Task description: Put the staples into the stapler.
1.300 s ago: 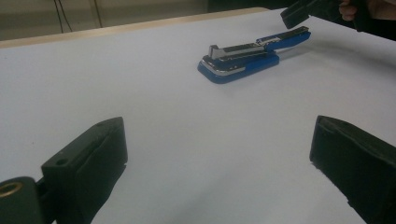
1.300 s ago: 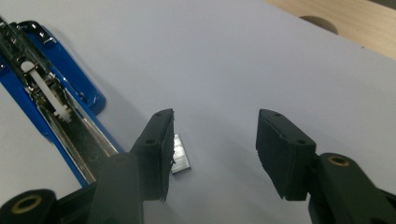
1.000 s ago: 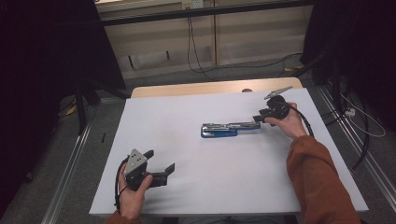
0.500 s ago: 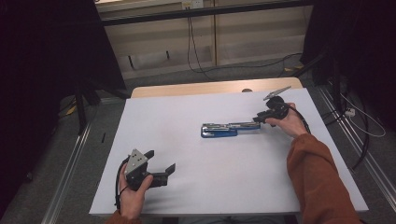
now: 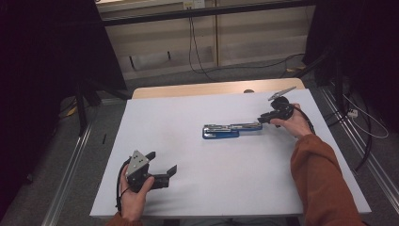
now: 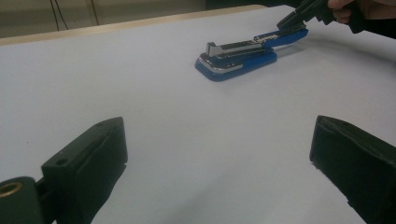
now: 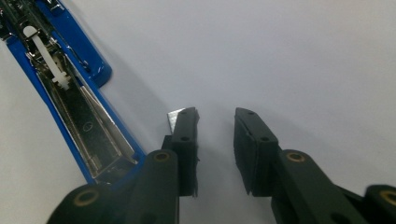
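One blue stapler (image 5: pixel 231 130) lies opened flat between two claws.

Right jaws drawing together beside the opened stapler

The jaws of the right gripper (image 7: pixel 215 140) have just been closing and now stand with only a narrow gap, nothing but bare table (image 5: pixel 188 122) showing between the pads. One pad sits just beside the far end of the blue stapler (image 5: pixel 231 130), whose top lies swung open, and a small sliver of metal pokes out from behind that pad's tip.
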{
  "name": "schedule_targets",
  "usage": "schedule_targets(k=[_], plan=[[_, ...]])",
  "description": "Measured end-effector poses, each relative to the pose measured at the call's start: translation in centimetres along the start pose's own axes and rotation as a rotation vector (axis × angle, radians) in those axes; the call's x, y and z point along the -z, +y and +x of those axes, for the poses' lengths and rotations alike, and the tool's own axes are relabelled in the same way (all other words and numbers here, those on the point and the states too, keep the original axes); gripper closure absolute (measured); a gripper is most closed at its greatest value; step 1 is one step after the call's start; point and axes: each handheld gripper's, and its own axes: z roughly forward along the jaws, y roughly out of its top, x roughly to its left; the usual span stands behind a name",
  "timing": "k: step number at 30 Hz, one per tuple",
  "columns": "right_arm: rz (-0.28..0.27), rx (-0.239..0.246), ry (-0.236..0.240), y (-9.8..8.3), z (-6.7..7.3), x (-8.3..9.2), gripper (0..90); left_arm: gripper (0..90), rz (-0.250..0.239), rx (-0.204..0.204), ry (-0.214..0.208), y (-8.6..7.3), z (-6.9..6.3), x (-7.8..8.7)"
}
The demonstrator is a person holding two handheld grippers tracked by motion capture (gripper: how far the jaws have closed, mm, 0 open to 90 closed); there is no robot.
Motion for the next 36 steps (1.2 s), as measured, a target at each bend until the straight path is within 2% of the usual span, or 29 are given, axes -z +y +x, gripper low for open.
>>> schedule_targets(k=[4,9,16,20,25,26,31,36], plan=[[-0.004,0.008,0.02,0.11,0.13,0.07,74.2,4.3,0.003,-0.005,0.001,0.02,-0.02,0.0],[0.049,0.04,0.041,0.64,0.35,-0.14,74.4,4.3,0.003,0.0,0.0,0.01,-0.06,-0.02],[0.051,0.052,0.057,0.75,0.54,-0.24,83.6,4.3,0.002,-0.005,-0.006,-0.01,-0.02,0.01],[0.054,0.036,0.046,0.61,0.33,-0.02,81.9,4.3,0.006,-0.008,-0.006,0.02,-0.04,0.0],[0.076,0.069,0.036,0.4,0.2,0.17,82.4,4.3,0.006,-0.004,-0.006,-0.02,-0.06,-0.04],[0.075,0.06,0.042,0.35,0.15,0.24,82.1,4.3,0.006,-0.004,-0.008,-0.02,-0.06,-0.04],[0.068,0.079,0.073,0.33,0.16,0.15,80.0,4.5,0.01,-0.005,-0.009,-0.06,-0.02,-0.21],[0.073,0.088,0.064,0.21,0.03,-0.04,78.9,4.5,0.013,-0.004,-0.007,-0.06,-0.1,-0.25]])
